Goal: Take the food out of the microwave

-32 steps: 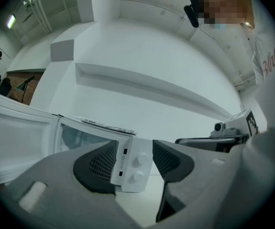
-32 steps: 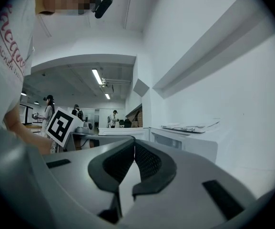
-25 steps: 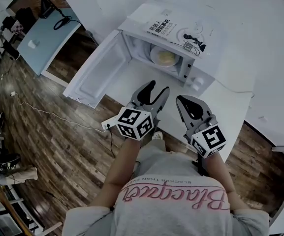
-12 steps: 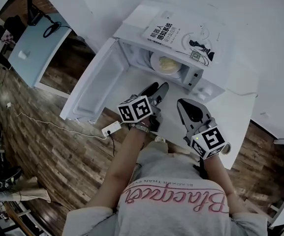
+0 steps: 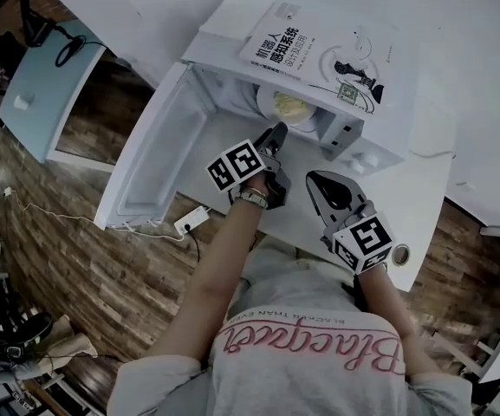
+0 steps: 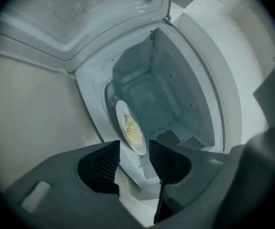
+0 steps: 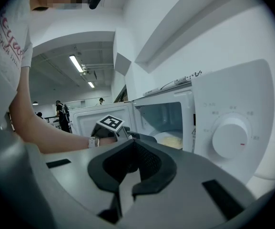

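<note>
Reaching for the open microwave (image 5: 364,150) at the top of the head view, my left claw (image 6: 134,144) has just been narrowing yet stands fairly wide, its pads bare. The near rim of the plate (image 6: 122,116) lines up with the gap between them, low in the middle of the left claw view, and nothing is pinched. The food (image 6: 134,133), a pale yellow heap, sits on that plate inside the cavity, not yet out. My right claw (image 7: 127,182) waits closed and empty over the white bench (image 5: 414,206), lower right of centre in the head view, beside the dial (image 7: 230,137).

The risk, as I judge it, is the grip itself. A pinch on one thin, smooth rim leaves the whole plate hanging out from the claw. If the pads bite too shallow, the far side could sag and the food slide off, or the plate could slip free onto the cavity floor. A jaw going under the rim may also catch whatever the plate rests on and jolt it. Coming out, the plate could clip the door frame or the door (image 5: 159,167) standing open at left. With the right claw closed and well apart, nothing backs up a slip.
</note>
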The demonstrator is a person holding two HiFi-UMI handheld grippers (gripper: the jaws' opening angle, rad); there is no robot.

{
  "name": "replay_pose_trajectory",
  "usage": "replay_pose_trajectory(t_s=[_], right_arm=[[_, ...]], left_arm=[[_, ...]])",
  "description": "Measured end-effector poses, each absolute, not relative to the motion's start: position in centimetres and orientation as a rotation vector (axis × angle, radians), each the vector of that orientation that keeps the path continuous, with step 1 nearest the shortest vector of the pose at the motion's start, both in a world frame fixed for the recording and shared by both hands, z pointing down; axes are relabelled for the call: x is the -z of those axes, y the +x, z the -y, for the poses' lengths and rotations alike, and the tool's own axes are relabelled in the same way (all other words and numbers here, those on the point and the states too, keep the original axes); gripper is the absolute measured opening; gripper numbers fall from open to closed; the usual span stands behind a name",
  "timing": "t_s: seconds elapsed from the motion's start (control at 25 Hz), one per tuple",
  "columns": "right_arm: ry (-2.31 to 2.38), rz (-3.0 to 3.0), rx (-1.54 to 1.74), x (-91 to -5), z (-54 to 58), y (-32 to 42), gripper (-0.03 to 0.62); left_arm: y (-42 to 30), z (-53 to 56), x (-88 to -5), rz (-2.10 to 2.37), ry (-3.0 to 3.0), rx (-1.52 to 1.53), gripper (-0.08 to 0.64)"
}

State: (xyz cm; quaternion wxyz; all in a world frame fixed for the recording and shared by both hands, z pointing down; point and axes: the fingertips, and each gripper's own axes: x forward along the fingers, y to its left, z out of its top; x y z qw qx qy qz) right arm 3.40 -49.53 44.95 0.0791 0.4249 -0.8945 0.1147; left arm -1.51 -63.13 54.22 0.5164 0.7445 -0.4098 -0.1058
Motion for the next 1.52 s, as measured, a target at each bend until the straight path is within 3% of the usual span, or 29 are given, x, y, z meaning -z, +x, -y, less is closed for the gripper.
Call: replay_pose_trajectory(t_s=[0.56, 0.96, 1.52], right_arm=[[1.283, 2.644, -0.409, -46.6, 51.8, 4.0, 0.012], [1.265, 2.64, -0.419, -47.1, 51.6, 3.9, 0.012], [1.257, 2.641, -0.412, -47.0, 50.5, 3.6, 0.011]], left_arm=[[-2.3, 66.2, -57.5, 1.105, 1.563, 0.142, 0.192], [-2.0, 65.6, -56.6, 1.044, 1.486, 0.159, 0.063], [-2.6, 64.8, -55.0, 0.929, 1.456, 0.418, 0.014]])
